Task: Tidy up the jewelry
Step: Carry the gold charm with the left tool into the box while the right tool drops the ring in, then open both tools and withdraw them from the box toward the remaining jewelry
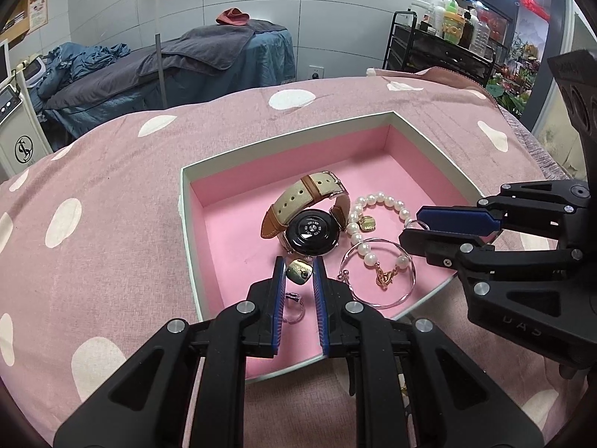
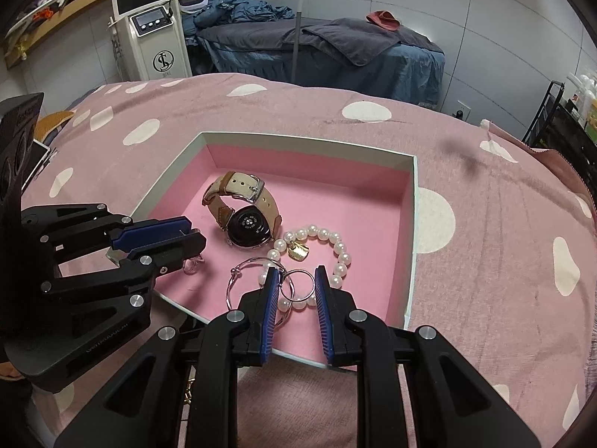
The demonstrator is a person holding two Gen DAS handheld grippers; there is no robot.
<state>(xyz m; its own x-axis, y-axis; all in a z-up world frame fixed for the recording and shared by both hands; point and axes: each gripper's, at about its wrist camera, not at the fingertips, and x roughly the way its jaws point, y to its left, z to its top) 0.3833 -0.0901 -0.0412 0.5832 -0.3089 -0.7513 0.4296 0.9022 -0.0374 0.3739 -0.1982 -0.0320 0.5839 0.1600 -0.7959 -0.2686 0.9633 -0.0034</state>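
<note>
Inside the box (image 1: 418, 127), only left wrist view shows left claw (image 1: 298, 276) gripping gold ring (image 1: 298, 271); right claw (image 2: 297, 287) gapes

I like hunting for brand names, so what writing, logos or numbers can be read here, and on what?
"SL", interlaced letters in a circle: on the white machine; the small line beneath is unreadable.
Too faint to read: raised letters on the body of the right gripper and of the left gripper.
Too blurred or small: the wall poster, the bottles, the watch back.
</note>
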